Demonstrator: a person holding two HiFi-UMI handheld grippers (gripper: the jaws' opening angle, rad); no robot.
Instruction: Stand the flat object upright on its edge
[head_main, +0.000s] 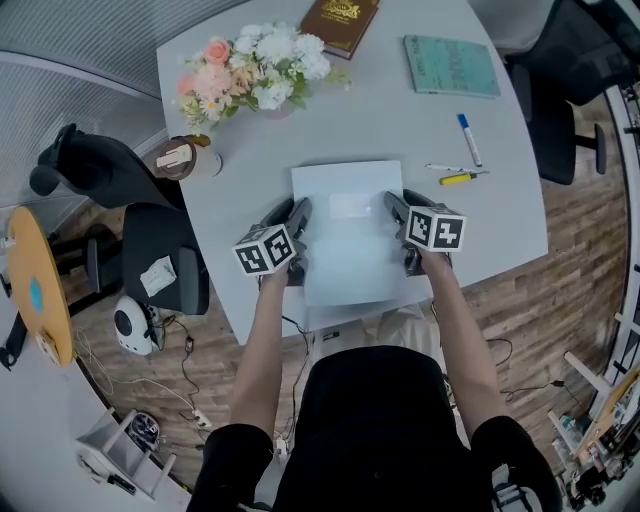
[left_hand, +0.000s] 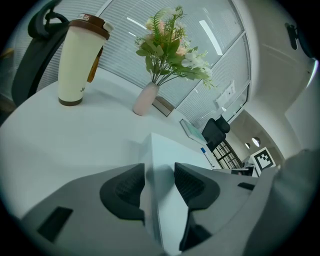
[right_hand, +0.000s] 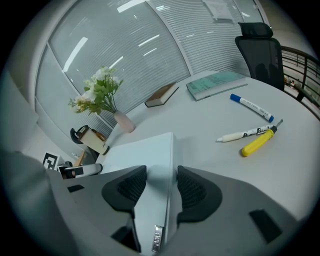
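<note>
A flat white rectangular object (head_main: 350, 235) lies on the grey-white table (head_main: 500, 230), close to its near edge. My left gripper (head_main: 288, 210) sits at the object's left edge and my right gripper (head_main: 403, 200) at its right edge. In the left gripper view the object's left edge (left_hand: 150, 160) runs between the jaws of the left gripper (left_hand: 159, 172). The right gripper view shows its right edge (right_hand: 170, 155) between the jaws of the right gripper (right_hand: 161, 175). On each side one jaw is outside the edge and the other over the top face. Both grippers stand open.
At the back left stand a flower vase (head_main: 262, 65) and a lidded cup (head_main: 185, 157). A brown book (head_main: 340, 22) and a teal notebook (head_main: 452, 65) lie at the far side. A blue marker (head_main: 469, 138) and a yellow pen (head_main: 460, 178) lie right of the object. Office chairs surround the table.
</note>
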